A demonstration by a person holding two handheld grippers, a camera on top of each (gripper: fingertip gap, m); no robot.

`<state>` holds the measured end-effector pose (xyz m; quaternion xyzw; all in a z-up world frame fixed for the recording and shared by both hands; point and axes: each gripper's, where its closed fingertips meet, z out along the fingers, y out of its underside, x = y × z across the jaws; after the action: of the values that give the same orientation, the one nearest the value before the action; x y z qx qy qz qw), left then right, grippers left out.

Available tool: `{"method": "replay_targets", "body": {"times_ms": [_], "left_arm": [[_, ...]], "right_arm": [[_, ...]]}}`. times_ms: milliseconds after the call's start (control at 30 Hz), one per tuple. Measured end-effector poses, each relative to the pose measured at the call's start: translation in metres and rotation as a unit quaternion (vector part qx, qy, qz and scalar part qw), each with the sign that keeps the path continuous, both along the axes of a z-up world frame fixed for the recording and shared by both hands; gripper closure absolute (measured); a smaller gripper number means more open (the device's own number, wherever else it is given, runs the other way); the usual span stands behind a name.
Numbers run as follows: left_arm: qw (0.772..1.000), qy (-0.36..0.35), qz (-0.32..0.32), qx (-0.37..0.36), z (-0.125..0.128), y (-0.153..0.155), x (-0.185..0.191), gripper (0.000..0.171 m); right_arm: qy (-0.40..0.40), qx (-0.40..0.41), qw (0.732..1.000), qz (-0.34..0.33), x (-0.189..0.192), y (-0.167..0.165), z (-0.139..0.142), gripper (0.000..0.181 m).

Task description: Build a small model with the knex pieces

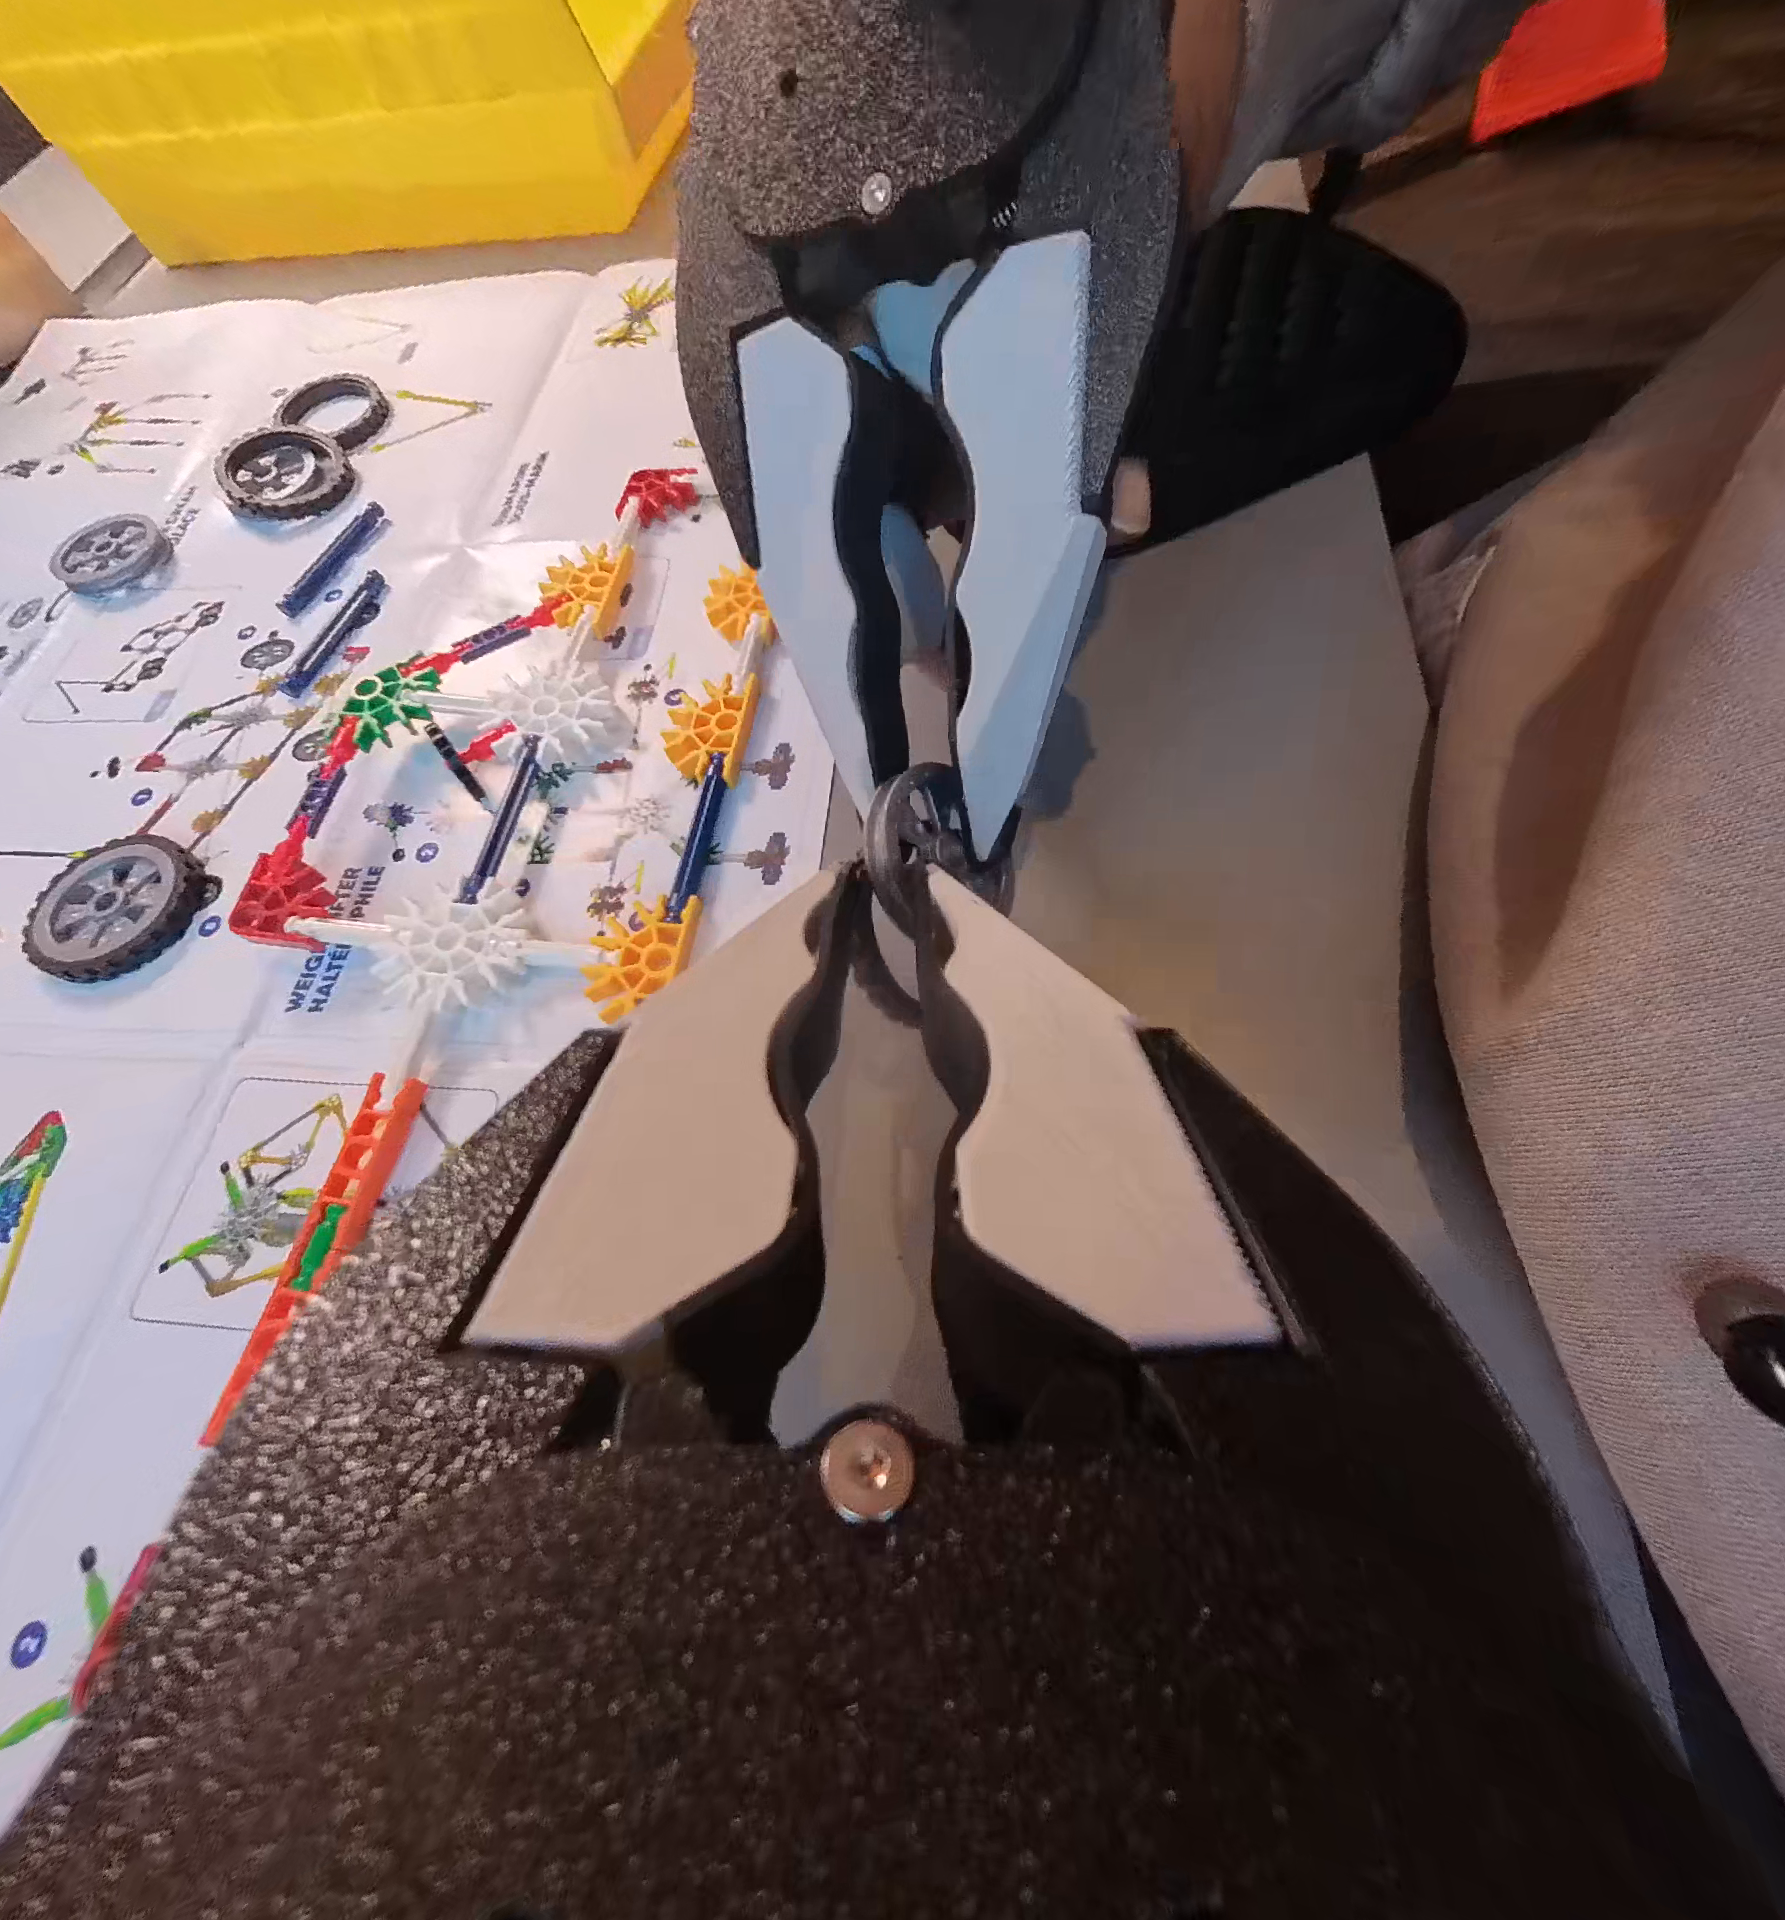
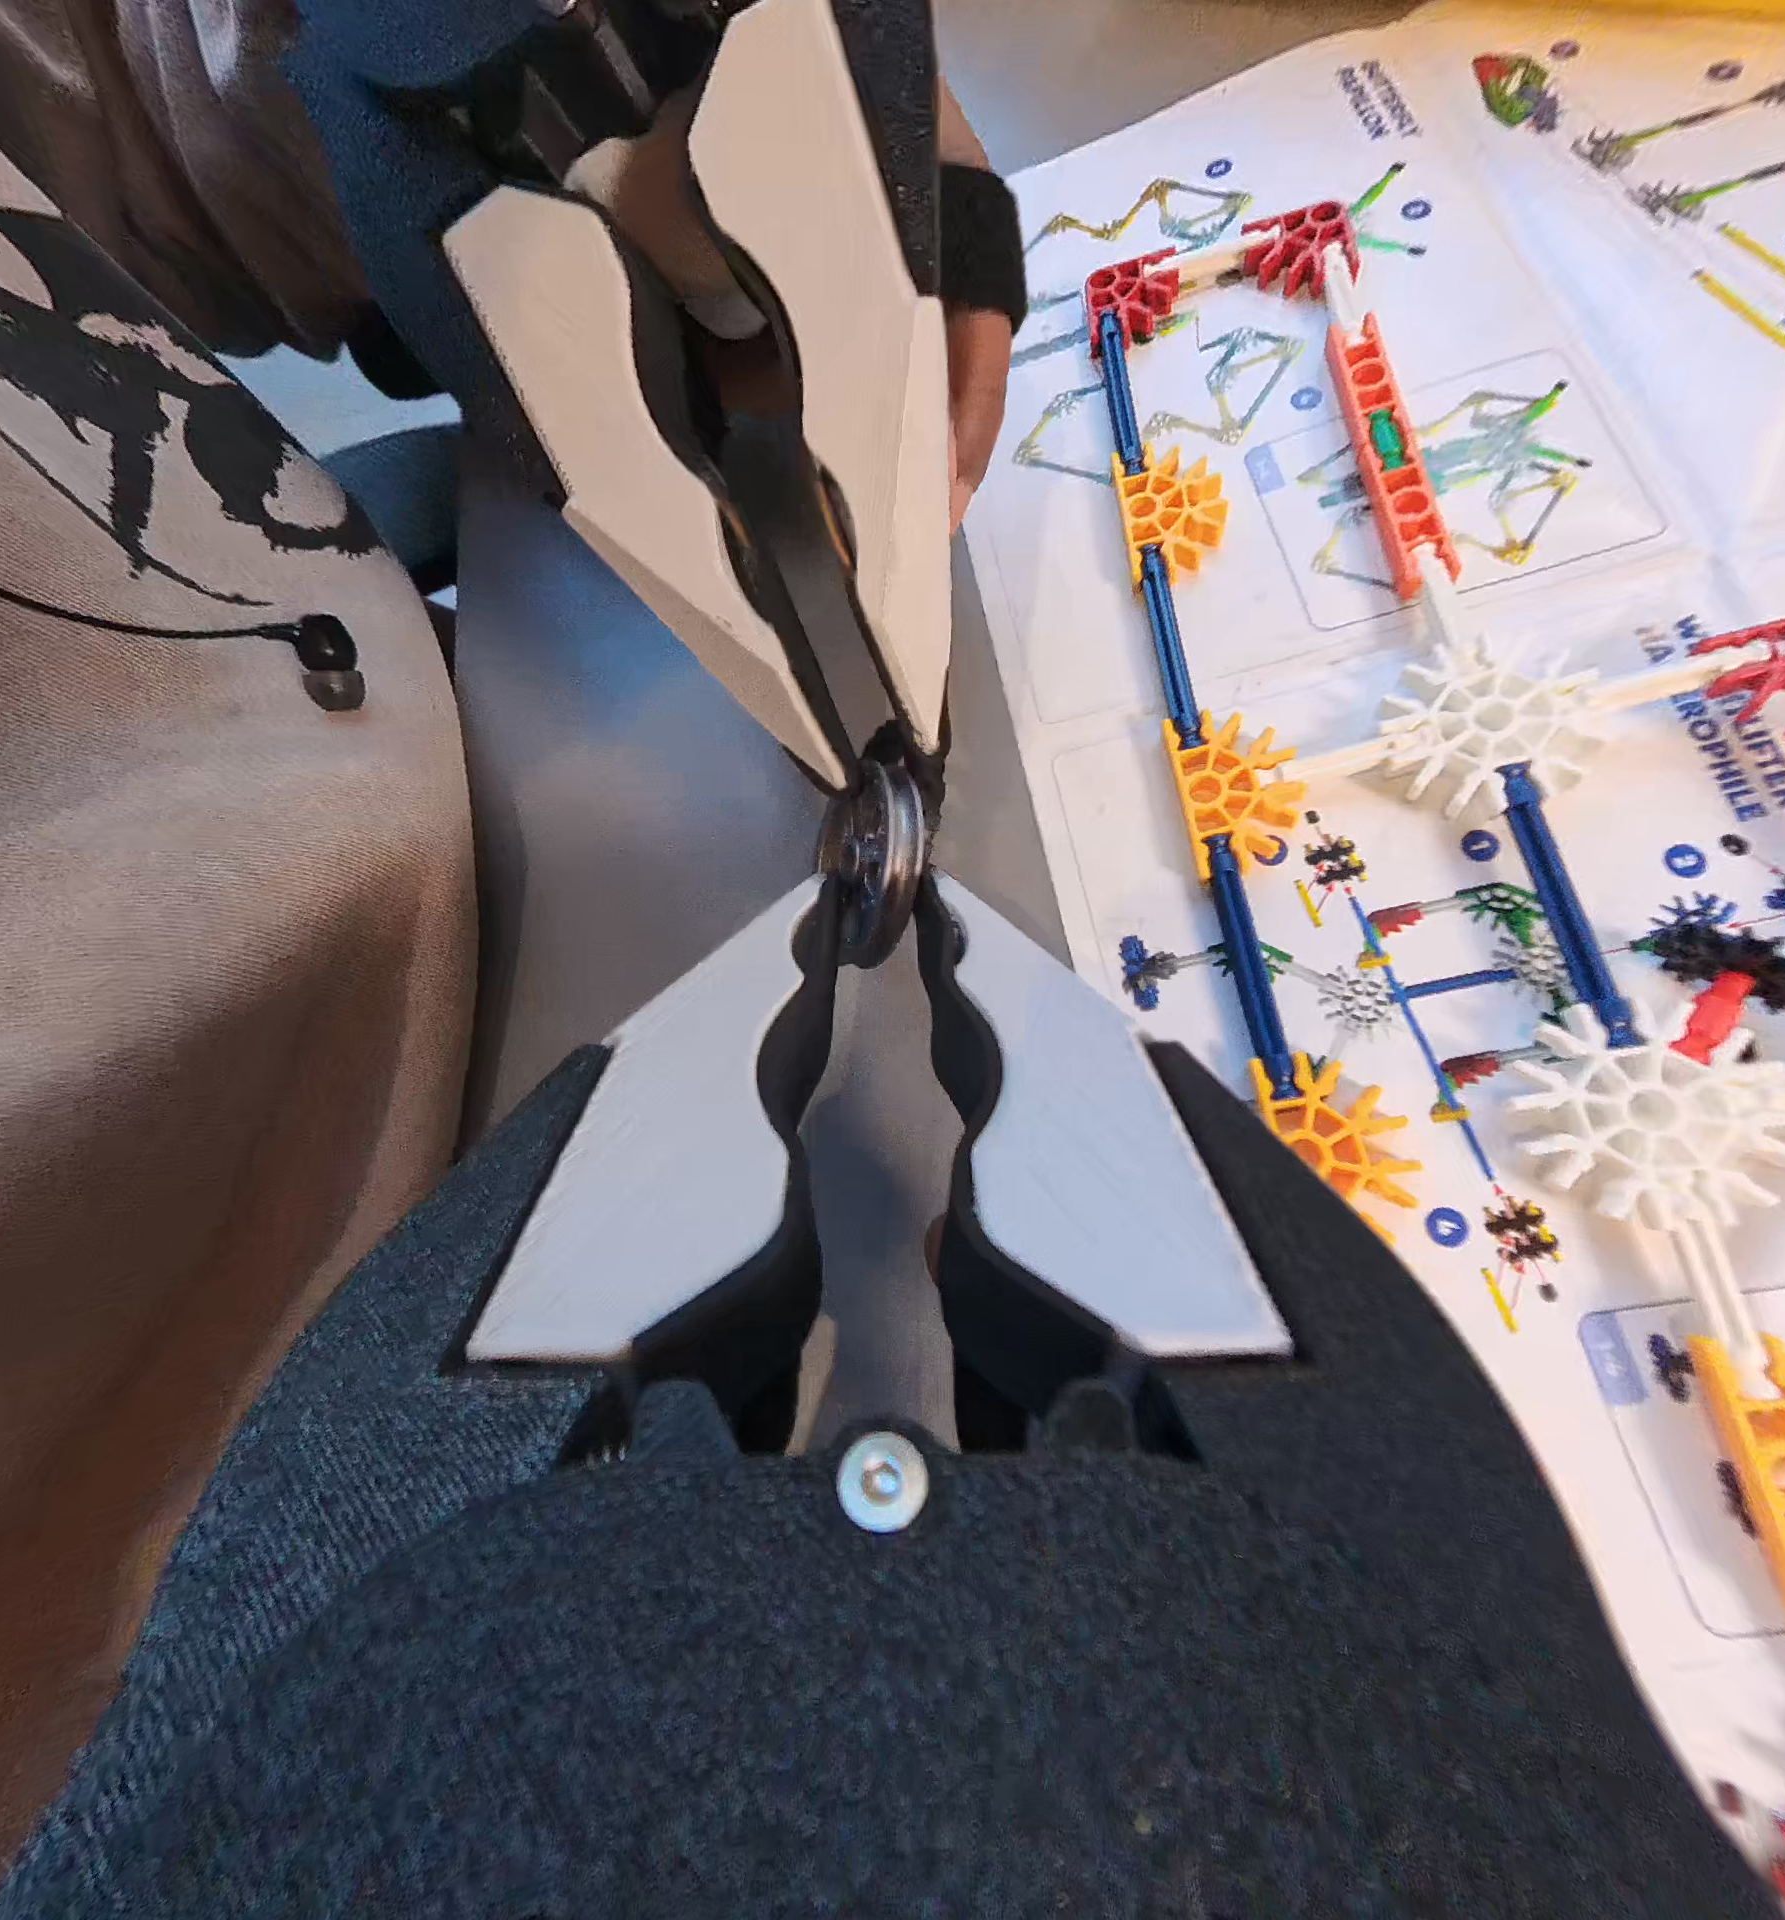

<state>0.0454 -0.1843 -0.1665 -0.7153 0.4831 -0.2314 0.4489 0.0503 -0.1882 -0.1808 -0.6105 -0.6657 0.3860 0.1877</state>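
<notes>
A small dark wheel [image 1: 909,831] sits between the tips of two grippers that meet nose to nose above the grey tabletop [image 1: 1231,831], beside the edge of a printed instruction sheet [image 1: 244,1039]. The left gripper [image 1: 883,883] has its jaws drawn nearly together on the lower part of the wheel; the right gripper [image 2: 872,894] has its jaws likewise narrowed on the wheel [image 2: 872,842] from the opposite side. In the right wrist view the piece appears as a dark hub with a lighter ring around it; whether these are one part or two cannot be told. In each view the other gripper enters from the top of the frame, its pale fingers [image 1: 1023,582] converging on the same wheel.

On the sheet lies a frame of rods and connectors [image 1: 514,748]: blue rods, yellow and white snowflake-shaped connectors, red corner pieces and one green connector. An orange ladder-like strip [image 2: 1392,457] is joined to one side of the frame. A large tyred wheel [image 1: 114,909] rests at the frame's corner; a smaller grey wheel [image 1: 109,551] and two loose black tyres [image 1: 306,447] lie farther off on the sheet. A yellow box [image 1: 327,114] stands beyond the sheet. A person's beige garment [image 2: 171,935] fills the side nearest the grippers.
</notes>
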Motion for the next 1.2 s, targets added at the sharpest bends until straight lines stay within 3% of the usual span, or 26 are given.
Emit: {"method": "replay_targets", "body": {"times_ms": [100, 400, 500, 567, 800, 1200], "left_arm": [[0.999, -0.024, -0.014, -0.035, 0.001, -0.003, 0.001, 0.164], [0.985, -0.049, -0.032, -0.163, -0.010, -0.005, -0.007, 0.137], [0.987, -0.012, -0.024, -0.156, -0.020, -0.005, -0.004, 0.155], [0.987, -0.012, -0.016, -0.160, -0.021, -0.003, -0.004, 0.159], [0.983, -0.009, -0.010, -0.181, -0.026, -0.005, -0.004, 0.159], [0.988, 0.000, -0.002, -0.153, -0.020, -0.004, -0.013, 0.154]], "right_arm": [[0.001, 0.043, 0.999, 0.006, 0.001, 0.000, 0.000, 0.172], [-0.003, 0.096, 0.995, 0.029, 0.002, 0.001, -0.001, 0.172], [-0.004, 0.115, 0.993, 0.035, 0.000, 0.004, -0.001, 0.172], [-0.007, 0.133, 0.991, 0.030, -0.001, 0.007, -0.001, 0.171], [-0.006, 0.151, 0.989, -0.003, -0.009, 0.013, -0.004, 0.167], [-0.032, 0.168, 0.985, 0.038, -0.025, 0.009, -0.007, 0.165]]}}
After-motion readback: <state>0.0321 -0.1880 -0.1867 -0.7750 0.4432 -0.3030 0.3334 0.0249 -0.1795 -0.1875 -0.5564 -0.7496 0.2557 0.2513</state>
